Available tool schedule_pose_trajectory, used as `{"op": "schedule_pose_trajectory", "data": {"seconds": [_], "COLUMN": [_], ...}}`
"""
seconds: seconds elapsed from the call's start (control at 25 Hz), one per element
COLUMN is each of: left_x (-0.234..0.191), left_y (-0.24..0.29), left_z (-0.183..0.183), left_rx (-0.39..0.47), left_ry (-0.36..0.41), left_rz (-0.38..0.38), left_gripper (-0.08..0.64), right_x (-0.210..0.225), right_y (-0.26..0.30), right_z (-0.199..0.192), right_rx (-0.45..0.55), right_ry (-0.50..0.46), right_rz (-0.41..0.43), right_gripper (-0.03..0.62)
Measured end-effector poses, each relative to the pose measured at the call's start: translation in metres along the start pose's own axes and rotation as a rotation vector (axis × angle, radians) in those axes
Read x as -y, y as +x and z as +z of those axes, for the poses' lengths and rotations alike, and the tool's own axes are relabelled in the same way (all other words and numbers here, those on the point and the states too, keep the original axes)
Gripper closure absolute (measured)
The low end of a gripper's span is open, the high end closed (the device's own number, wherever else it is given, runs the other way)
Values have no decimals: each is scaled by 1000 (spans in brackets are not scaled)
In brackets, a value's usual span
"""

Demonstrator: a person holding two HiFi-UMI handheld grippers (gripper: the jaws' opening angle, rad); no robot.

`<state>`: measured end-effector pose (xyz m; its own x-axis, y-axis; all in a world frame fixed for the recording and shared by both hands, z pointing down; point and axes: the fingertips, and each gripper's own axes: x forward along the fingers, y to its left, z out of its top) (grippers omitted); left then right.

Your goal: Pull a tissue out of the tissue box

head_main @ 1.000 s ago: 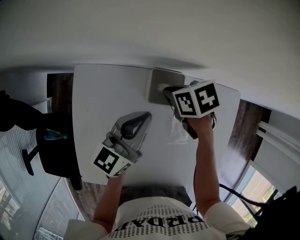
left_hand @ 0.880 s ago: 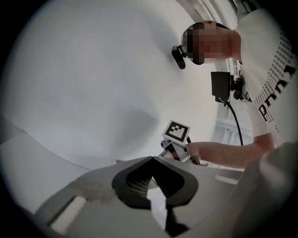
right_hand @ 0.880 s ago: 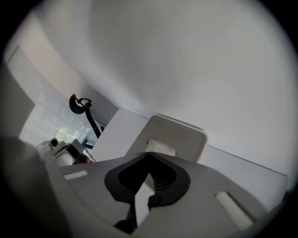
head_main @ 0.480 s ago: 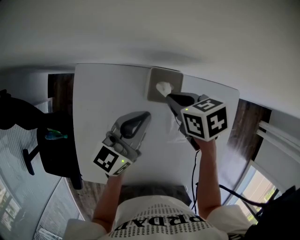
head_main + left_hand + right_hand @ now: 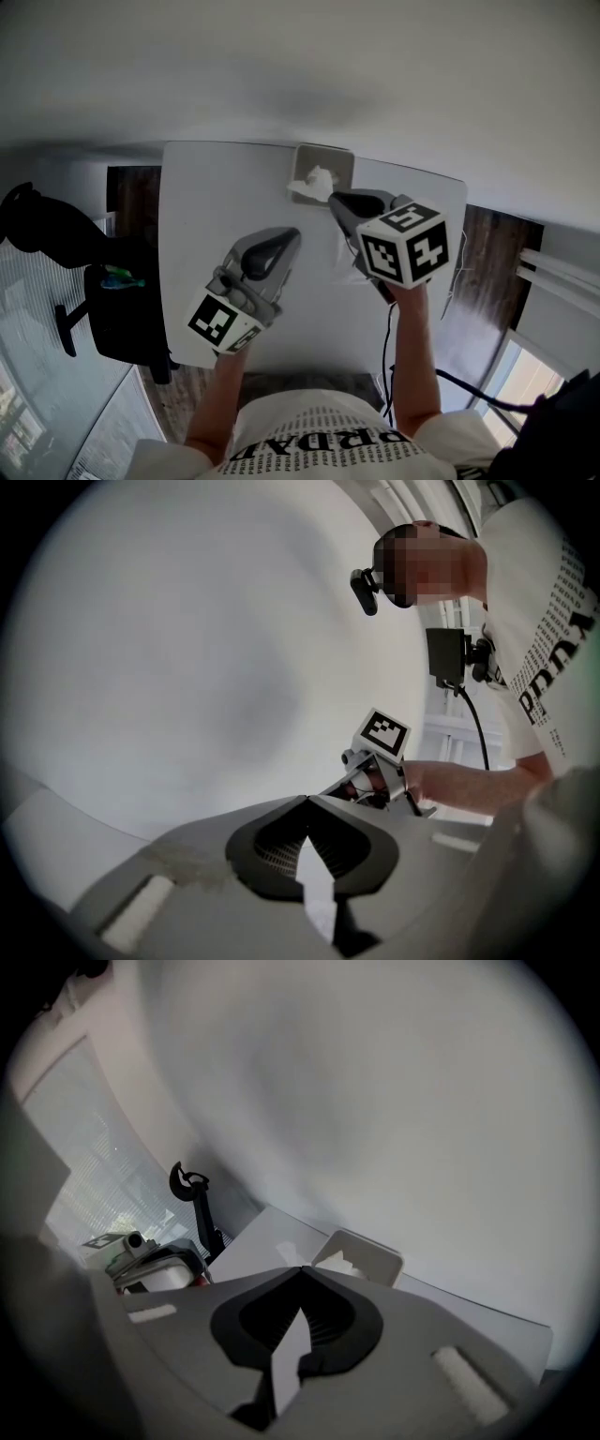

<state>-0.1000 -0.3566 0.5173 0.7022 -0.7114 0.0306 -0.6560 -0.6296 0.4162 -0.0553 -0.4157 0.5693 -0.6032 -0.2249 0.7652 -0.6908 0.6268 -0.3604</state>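
Observation:
A grey tissue box stands at the far edge of the white table; the right gripper view shows the box just past the jaw tips. A white tissue puffs out of its slot and spreads over the box's near left corner. My right gripper is shut, its tips at the tissue's near edge and seemingly pinching it. My left gripper hovers shut over the middle of the table with nothing in it; its own view faces the wall and the other gripper's cube.
A loose white tissue lies on the table, partly under my right gripper. The wall rises right behind the box. A black office chair stands off the table's left side. A black cable hangs below my right hand.
My right gripper came off the top of the box and drew back toward me. The tissue went from a small tuft to a larger flap spread over the box's corner. The left gripper stayed put.

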Motion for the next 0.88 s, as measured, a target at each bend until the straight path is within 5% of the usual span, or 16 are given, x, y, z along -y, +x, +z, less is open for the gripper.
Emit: {"op": "schedule_pose_trajectory", "data": {"seconds": [0.4, 0.88], "left_x": [46, 120], "left_y": [-22, -48], "left_z": [34, 92], "left_rx": [10, 46], "left_ry": [58, 164], "left_rz": [1, -36], "left_gripper": [566, 566], "right_x": [-36, -89], "right_y": [-57, -159], "right_z": [7, 37], "right_rx": [102, 398], "right_ry": [-39, -103], "right_rz": [9, 28], "right_gripper": [586, 586]}}
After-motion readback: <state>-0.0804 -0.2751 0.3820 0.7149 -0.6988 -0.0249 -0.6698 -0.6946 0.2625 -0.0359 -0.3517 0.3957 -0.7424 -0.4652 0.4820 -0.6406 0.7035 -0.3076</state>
